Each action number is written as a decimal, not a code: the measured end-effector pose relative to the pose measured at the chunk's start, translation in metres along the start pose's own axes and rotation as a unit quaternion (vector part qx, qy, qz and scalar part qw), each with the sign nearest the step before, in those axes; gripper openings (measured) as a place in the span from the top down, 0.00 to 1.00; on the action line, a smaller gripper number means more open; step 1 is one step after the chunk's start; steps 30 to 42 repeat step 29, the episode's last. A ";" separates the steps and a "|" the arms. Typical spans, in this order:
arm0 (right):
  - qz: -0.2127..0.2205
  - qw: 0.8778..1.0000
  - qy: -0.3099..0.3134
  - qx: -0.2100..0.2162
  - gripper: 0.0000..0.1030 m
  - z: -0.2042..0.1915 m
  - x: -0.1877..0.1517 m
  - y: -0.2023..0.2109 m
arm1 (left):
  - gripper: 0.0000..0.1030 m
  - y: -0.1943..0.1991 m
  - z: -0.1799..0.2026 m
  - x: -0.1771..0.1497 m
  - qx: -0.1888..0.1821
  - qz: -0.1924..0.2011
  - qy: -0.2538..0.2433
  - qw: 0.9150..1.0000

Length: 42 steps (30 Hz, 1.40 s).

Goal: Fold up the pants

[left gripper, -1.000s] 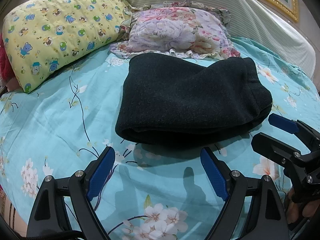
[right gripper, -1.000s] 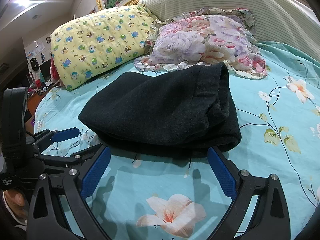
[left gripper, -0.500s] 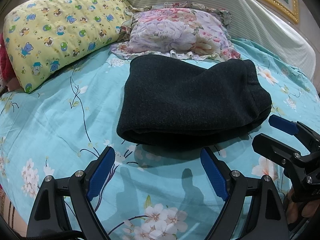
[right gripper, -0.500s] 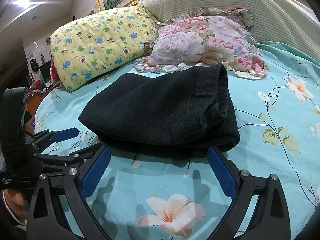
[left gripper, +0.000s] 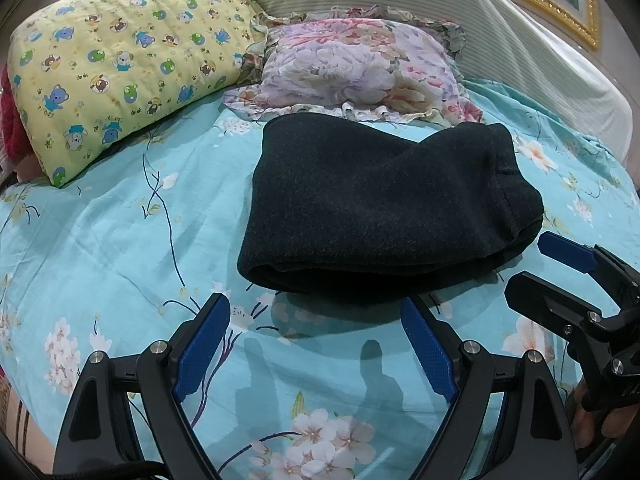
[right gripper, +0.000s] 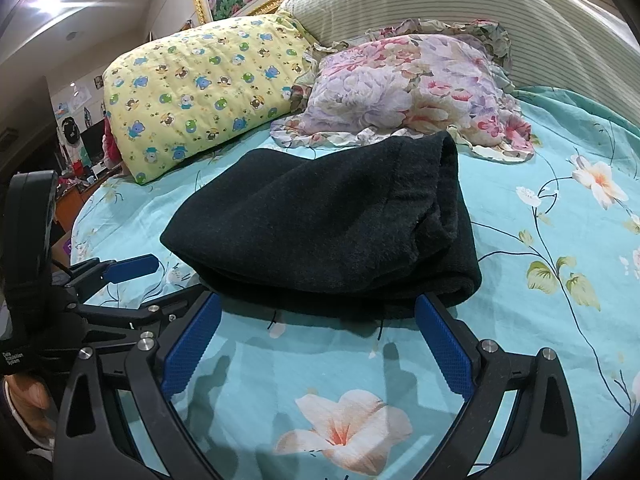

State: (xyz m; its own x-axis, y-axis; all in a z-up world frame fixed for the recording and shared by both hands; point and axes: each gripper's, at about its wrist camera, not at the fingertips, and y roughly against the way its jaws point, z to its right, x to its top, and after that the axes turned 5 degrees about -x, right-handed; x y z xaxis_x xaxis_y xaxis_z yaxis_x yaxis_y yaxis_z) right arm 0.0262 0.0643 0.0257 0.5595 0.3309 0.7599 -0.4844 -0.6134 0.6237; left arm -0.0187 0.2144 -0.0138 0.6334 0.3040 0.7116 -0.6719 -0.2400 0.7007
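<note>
Dark charcoal knit pants [left gripper: 384,208] lie folded in a thick bundle on the turquoise floral-print bed sheet [left gripper: 120,240], just below the ruffled pink-and-lilac floral pillow [left gripper: 352,68]. Left gripper [left gripper: 316,340] and right gripper [right gripper: 316,336]: jaws spread wide, holding nothing, just short of the bundle's near edge.
</note>
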 end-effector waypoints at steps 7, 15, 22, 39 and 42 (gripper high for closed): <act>0.004 1.000 -0.001 -0.001 0.05 0.001 0.002 0.002 | 0.14 0.000 -0.002 0.003 -0.004 0.000 0.009 1.000; 0.011 1.000 -0.008 -0.006 0.05 0.008 0.006 0.006 | 0.14 0.008 -0.005 0.012 -0.018 0.023 0.020 0.999; 0.018 1.000 -0.015 -0.015 0.05 0.015 0.014 0.009 | 0.14 0.011 -0.002 0.020 -0.018 0.036 0.019 0.999; 0.021 0.999 -0.014 -0.022 0.05 0.016 0.018 0.010 | 0.14 0.012 -0.005 0.024 -0.013 0.032 0.029 0.999; 0.021 0.999 -0.014 -0.022 0.05 0.016 0.018 0.010 | 0.14 0.012 -0.005 0.024 -0.013 0.032 0.029 0.999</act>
